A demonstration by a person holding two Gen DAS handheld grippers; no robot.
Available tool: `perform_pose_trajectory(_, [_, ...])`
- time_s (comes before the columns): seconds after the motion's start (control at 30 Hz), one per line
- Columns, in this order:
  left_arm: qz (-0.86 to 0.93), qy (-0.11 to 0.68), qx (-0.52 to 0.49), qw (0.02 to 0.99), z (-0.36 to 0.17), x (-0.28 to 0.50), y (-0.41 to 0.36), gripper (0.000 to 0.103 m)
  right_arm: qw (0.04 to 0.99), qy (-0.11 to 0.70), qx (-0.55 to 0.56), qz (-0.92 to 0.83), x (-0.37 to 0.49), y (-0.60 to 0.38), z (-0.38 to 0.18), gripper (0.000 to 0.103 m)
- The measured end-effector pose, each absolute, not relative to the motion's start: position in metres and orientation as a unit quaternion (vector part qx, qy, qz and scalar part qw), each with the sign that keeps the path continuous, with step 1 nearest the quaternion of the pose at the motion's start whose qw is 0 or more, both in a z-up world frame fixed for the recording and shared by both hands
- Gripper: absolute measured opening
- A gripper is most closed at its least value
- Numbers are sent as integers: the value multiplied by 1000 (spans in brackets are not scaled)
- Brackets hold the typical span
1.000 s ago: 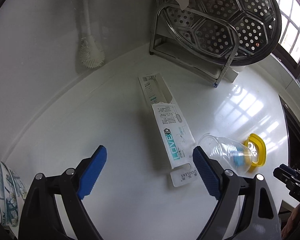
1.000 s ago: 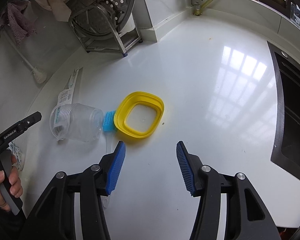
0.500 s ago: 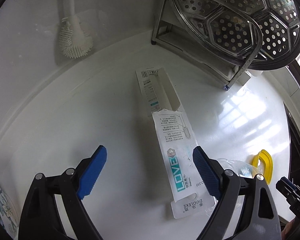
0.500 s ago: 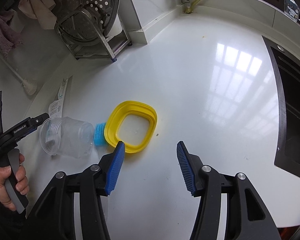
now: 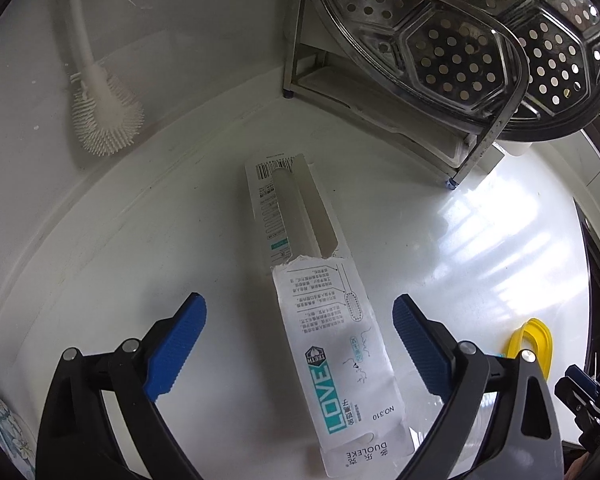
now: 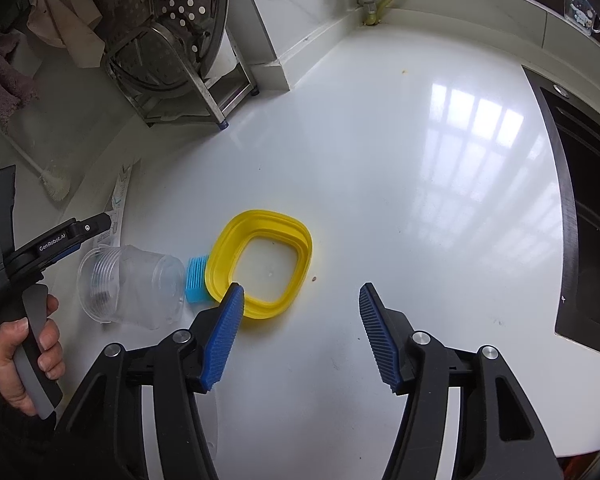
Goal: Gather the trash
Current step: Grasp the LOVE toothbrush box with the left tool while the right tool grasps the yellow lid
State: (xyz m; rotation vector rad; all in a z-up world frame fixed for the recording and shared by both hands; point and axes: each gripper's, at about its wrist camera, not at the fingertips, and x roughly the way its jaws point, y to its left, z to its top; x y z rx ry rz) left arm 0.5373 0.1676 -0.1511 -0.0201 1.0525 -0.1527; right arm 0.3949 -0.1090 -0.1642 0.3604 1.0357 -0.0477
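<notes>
- The left hand-held gripper (image 5: 299, 344) hangs over a torn toothbrush package (image 5: 324, 320) that lies flat on the white table (image 5: 140, 240). Its jaws are opening, spread wide to either side of the package, and the blue pads do not touch it.
- The package lies lengthwise away from the table's back edge, its torn end toward the wall, where a white bristle brush (image 5: 104, 120) hangs.
- The right hand-held gripper (image 6: 302, 332) points down at the bare table, its jaws opening with nothing between them. Its left pad overlaps the near rim of a yellow square ring (image 6: 300, 240) in the picture; whether it touches cannot be told.
- A small blue ridged piece (image 6: 196, 280) lies against the ring's left side, and a clear plastic jar (image 6: 132, 284) lies on its side just beyond that.
- A person's hand (image 6: 20, 360) grips the left tool's handle.
- A metal rack with perforated steamer trays (image 5: 460, 40) stands at the back of the table.
- A dark sink (image 6: 588, 200) is set in at the right edge.
</notes>
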Motion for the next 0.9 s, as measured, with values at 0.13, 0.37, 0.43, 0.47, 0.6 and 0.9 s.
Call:
perform_pose_trajectory(0.13, [-71, 509, 2, 858, -157, 545, 165, 94, 855, 486, 175, -32, 395, -110, -163, 63])
perform_pose_trajectory(0.37, [-63, 521, 6, 851, -168, 555, 161, 96, 853, 488, 182, -40, 396, -113, -166, 63])
perform_pose_trajectory(0.43, [-60, 522, 11, 851, -169, 557, 159, 96, 852, 488, 183, -42, 397, -112, -166, 63])
perform_pose_trajectory(0.47, [-60, 522, 14, 851, -170, 559, 158, 96, 853, 488, 182, -43, 398, -112, -166, 63])
perform_pose_trajectory(0.6, [-59, 521, 21, 851, -173, 564, 154, 96, 852, 488, 183, -50, 401, -111, -167, 63])
perform_pose_trajectory(0.9, [-52, 522, 25, 851, -182, 567, 152, 96, 847, 498, 171, -73, 411, -109, -177, 63])
